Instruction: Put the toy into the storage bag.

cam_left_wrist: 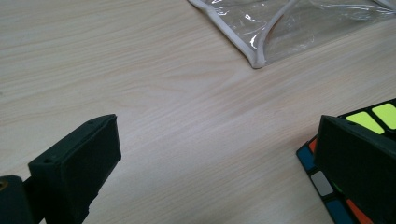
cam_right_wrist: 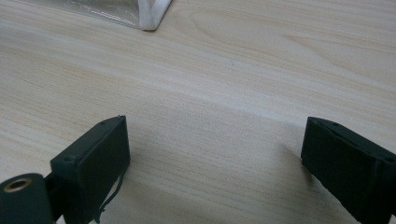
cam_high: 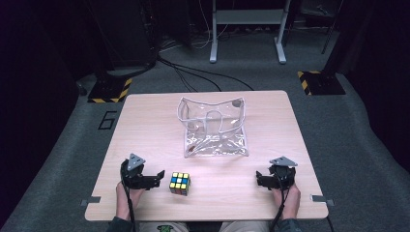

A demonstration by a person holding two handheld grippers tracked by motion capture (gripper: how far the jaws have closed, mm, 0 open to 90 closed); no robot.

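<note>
The puzzle cube [cam_high: 179, 183] sits on the table [cam_high: 145, 125] near its front edge, just beside the left gripper [cam_high: 157, 178], whose jaws stand wide apart. The right gripper [cam_high: 261, 180] rests farther right, its jaws apart too around bare wood. A clear plastic bag [cam_high: 212, 128] lies behind the cube, and a "6" [cam_high: 107, 120] is marked on the floor.

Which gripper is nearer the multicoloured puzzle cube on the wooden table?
Left. The left gripper sits just left of the multicoloured puzzle cube, jaws open, one jaw right beside it. The right gripper rests open, far across the table to the cube's right.
</note>
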